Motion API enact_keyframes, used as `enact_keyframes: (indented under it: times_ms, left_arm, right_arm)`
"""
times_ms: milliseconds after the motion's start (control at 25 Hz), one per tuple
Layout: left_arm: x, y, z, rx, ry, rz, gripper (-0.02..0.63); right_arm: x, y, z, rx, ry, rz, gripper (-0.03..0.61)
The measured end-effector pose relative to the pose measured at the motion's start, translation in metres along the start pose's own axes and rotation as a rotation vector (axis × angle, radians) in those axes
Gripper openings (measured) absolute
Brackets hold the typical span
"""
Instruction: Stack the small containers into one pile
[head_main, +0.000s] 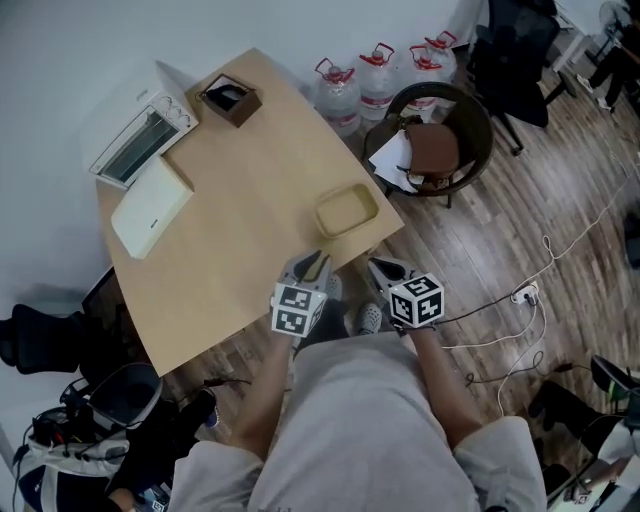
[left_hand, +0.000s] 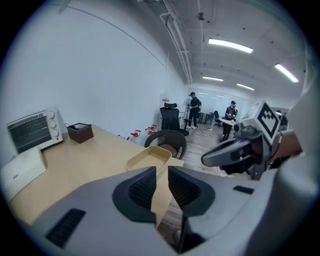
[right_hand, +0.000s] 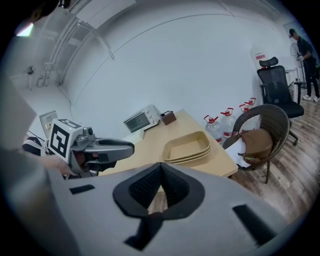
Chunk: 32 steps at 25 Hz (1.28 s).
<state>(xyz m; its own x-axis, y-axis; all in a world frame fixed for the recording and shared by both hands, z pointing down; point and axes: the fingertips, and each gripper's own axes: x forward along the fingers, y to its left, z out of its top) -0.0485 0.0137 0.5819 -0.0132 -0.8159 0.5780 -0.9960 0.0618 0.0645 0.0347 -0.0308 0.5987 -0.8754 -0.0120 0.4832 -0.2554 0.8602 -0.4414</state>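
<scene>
While both grippers hang by the near edge of the light wooden table (head_main: 225, 215), the pile of shallow tan containers (head_main: 347, 210) sits on the table's near right corner, just ahead of them, and nothing touches it. The left gripper (head_main: 313, 259) has its jaws a little apart with nothing between them. The right gripper (head_main: 379, 266) has its jaws pressed together on nothing. A white toaster oven (head_main: 145, 140) and a small brown box (head_main: 231, 98) stand at the far left.

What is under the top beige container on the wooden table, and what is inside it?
The shallow beige plastic container on top holds nothing. Under it show the rims of more such containers, nested on the wooden table. Their insides are covered.
</scene>
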Motion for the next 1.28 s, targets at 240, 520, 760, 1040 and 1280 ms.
enact_keyframes:
  times_ms: [240, 520, 760, 1040, 1280]
  left_arm:
    - [-0.011, 0.003, 0.007, -0.1, -0.03, 0.056, 0.069]
    - [-0.02, 0.001, 0.003, -0.117, -0.052, 0.105, 0.069]
    - [-0.026, -0.008, 0.001, -0.194, -0.083, 0.123, 0.051]
    - [-0.028, -0.004, -0.003, -0.23, -0.084, 0.131, 0.024]
    - [-0.024, -0.013, -0.003, -0.234, -0.069, 0.095, 0.005]
  right_arm:
    - [-0.002, -0.007, 0.004, -0.095, 0.01, -0.07, 0.006]
    - [-0.003, 0.006, 0.003, -0.154, 0.006, -0.054, 0.006]
    - [-0.006, 0.014, -0.001, -0.143, 0.005, -0.018, 0.005]
    - [-0.011, 0.007, 0.003, -0.103, -0.023, -0.035, 0.005]
    - [-0.018, 0.006, 0.002, -0.085, -0.037, -0.027, 0.005]
